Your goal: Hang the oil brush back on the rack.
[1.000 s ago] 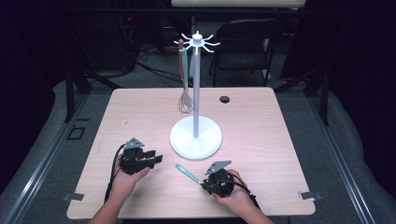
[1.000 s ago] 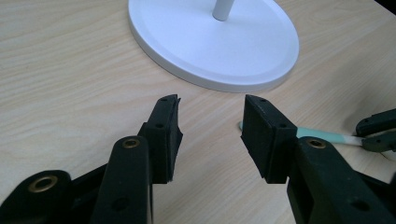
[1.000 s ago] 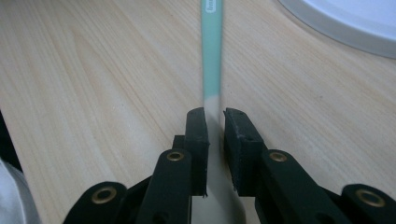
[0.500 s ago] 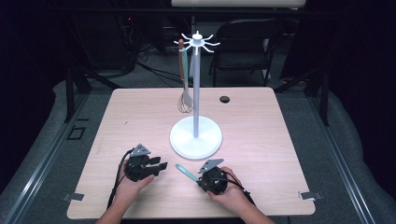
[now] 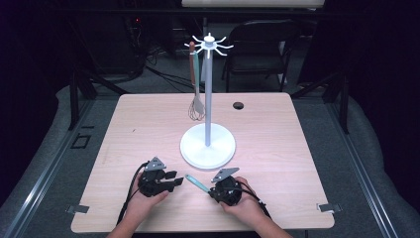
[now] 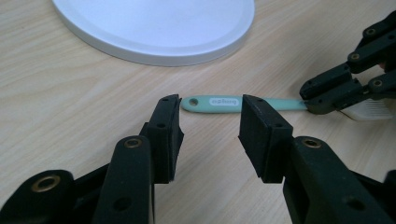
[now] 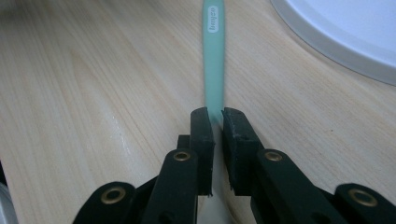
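High view: a wooden table (image 5: 277, 148) holds a white stand (image 5: 207, 145) at centre, a whisk (image 5: 196, 106) hanging at its 11 o'clock. At the stand's 6 o'clock lies a mint brush (image 5: 196, 183). The right gripper (image 5: 216, 188) sits at the brush's 4 o'clock; its jaws have just been closing and pinch the handle. The left gripper (image 5: 174, 180), at the brush's 9 o'clock, is open, the handle end just beyond its tips.
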Motion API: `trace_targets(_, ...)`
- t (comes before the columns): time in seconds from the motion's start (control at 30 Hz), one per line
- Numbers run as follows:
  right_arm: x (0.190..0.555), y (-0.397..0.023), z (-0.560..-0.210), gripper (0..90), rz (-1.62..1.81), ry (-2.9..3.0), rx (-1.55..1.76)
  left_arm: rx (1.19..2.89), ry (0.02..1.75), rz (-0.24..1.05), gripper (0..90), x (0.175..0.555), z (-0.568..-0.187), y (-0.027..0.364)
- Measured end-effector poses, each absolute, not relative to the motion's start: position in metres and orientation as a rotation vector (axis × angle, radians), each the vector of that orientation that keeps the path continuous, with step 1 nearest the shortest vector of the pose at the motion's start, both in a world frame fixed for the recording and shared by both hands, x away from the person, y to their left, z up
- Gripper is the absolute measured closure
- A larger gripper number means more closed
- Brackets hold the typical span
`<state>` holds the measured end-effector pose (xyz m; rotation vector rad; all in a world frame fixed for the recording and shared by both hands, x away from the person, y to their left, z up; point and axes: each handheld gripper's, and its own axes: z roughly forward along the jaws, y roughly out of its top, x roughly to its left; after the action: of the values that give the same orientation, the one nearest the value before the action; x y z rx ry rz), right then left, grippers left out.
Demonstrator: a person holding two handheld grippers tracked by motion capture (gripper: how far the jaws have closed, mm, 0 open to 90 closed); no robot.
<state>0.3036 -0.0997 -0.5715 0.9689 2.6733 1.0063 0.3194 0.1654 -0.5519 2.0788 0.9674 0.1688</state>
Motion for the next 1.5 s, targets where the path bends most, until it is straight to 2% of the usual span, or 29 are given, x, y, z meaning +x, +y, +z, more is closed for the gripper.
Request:
trace_targets(0.43,0.302,-0.107,-0.561,83.0,1.165,2.62,0.968,2.095,0.938,0.133,49.4,0.318,-0.556,0.158)
trace_targets(0.87,0.294,-0.099,-0.553,82.8,1.274,2.594,0.864,2.051,0.891,0.052,46.8,0.315,-0.551,0.15)
trace_targets(1.2,0.293,-0.09,-0.558,82.5,1.286,2.591,0.847,2.017,0.873,0.031,48.9,0.313,-0.547,0.145)
trace_targets(1.5,0.292,-0.089,-0.557,82.0,1.321,2.567,0.854,1.948,0.911,0.022,58.1,0.314,-0.549,0.141)
